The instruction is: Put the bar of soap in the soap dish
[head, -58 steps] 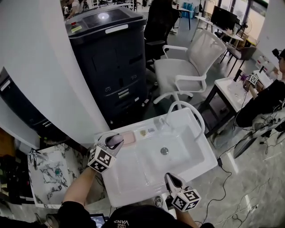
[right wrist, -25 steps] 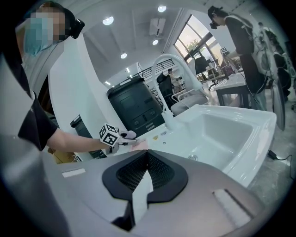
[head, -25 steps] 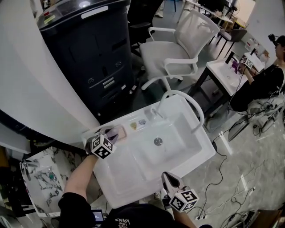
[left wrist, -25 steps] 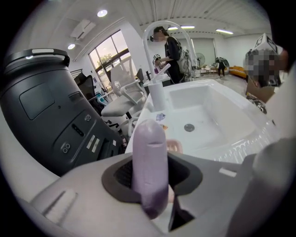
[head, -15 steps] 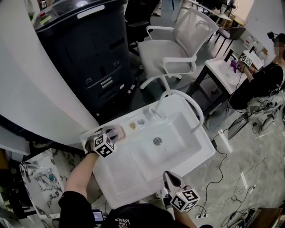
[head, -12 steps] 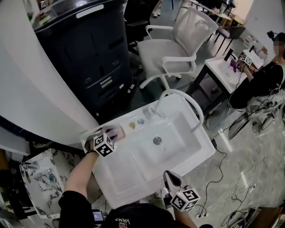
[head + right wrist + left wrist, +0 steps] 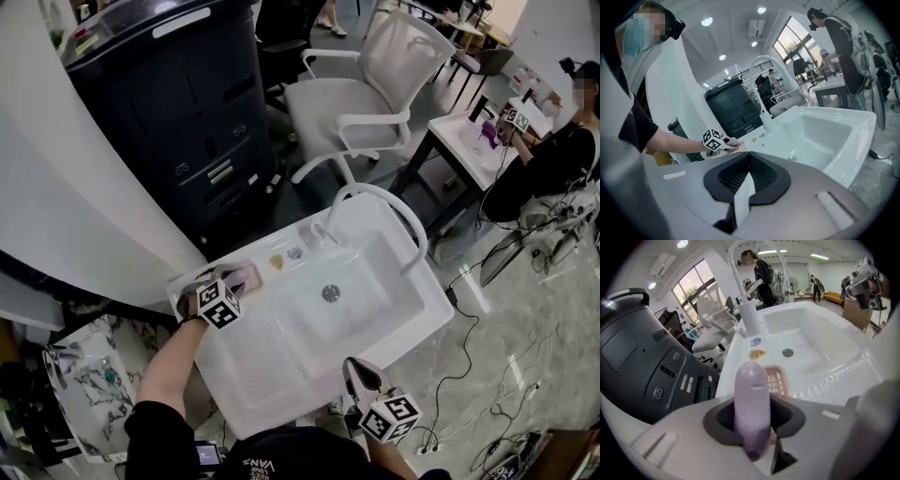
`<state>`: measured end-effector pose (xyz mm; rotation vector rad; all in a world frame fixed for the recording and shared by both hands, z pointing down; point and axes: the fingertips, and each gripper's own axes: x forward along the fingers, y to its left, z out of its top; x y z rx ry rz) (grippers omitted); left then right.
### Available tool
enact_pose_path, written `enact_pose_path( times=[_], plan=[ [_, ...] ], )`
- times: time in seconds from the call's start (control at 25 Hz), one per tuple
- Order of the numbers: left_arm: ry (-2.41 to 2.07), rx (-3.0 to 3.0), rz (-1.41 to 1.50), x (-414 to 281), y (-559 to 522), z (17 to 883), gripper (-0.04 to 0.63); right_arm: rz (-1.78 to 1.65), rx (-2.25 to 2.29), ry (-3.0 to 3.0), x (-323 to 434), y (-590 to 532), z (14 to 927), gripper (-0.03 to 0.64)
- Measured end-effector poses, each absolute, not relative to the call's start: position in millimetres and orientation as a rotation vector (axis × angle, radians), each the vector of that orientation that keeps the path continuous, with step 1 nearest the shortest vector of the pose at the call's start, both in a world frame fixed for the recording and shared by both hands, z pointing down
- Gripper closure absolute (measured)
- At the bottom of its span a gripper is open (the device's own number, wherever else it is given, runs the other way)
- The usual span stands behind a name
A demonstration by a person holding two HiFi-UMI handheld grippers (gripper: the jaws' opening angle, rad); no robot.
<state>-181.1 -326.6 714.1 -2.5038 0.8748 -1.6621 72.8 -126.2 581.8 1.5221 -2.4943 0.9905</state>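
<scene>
A lilac bar of soap stands on edge between the pads of my left gripper, which is shut on it. Just beyond its tip, the pink slotted soap dish lies on the back ledge of the white sink. In the head view the left gripper hangs over the dish at the sink's far left corner. My right gripper hovers by the sink's near rim, shut and empty; in the right gripper view its pads meet.
A curved white faucet rises at the sink's back. Behind stand a dark printer and a white office chair. A marble slab lies at the left. Another person works at a second sink, with cables on the floor.
My left gripper has sunk a little toward the pink dish with the soap still in it. The right gripper has kept still.
</scene>
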Motion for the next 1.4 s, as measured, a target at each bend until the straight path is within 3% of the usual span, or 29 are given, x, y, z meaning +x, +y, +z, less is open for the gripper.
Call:
enact_pose_path(
  times=[1.4],
  plan=[
    [0.725,-2.541,-1.703,-174.2,-323.4,714.0,0.419,1.011,1.526,-2.494,72.5,-125.2,583.2,0.618]
  ],
)
